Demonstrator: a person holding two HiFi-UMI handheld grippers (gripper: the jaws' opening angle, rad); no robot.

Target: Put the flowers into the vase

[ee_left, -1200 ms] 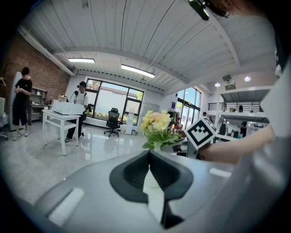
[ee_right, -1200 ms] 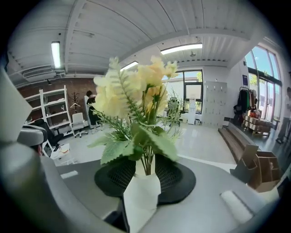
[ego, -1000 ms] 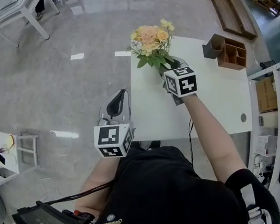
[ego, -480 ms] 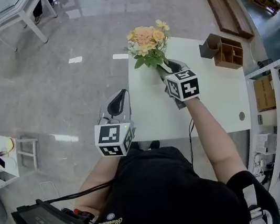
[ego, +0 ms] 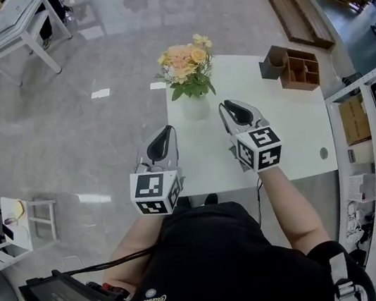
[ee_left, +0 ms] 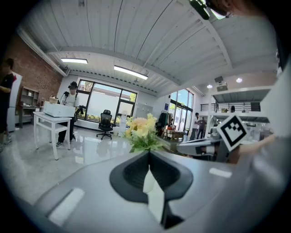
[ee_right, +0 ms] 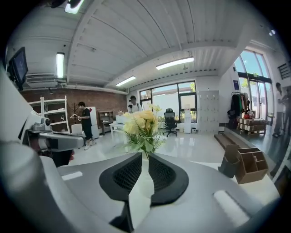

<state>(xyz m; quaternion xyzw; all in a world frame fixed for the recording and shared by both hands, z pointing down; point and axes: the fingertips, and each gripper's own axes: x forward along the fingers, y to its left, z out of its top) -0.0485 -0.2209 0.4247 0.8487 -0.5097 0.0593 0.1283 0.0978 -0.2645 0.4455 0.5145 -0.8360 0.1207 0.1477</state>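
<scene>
A bunch of yellow and peach flowers [ego: 184,64] stands upright in a white vase [ego: 195,107] at the far left part of the white table [ego: 291,129]. My right gripper [ego: 233,106] hovers over the table just right of the vase and apart from it. Its jaws have just been closing and now stand a narrow gap apart with nothing between them. In the right gripper view the flowers [ee_right: 143,127] rise beyond that gripper [ee_right: 145,157]. My left gripper [ego: 163,132] hangs off the table's left edge, shut and empty, with the flowers [ee_left: 142,132] ahead of it.
A brown wooden organiser [ego: 299,69] and a dark holder [ego: 272,64] sit at the table's far right. A white table [ego: 9,19] stands across the glossy floor at the far left. People stand in the room's background.
My right gripper has drawn back from the flower stems toward me and its jaws have narrowed. The flowers stay standing in the vase, which now shows. The left gripper barely shifted.
</scene>
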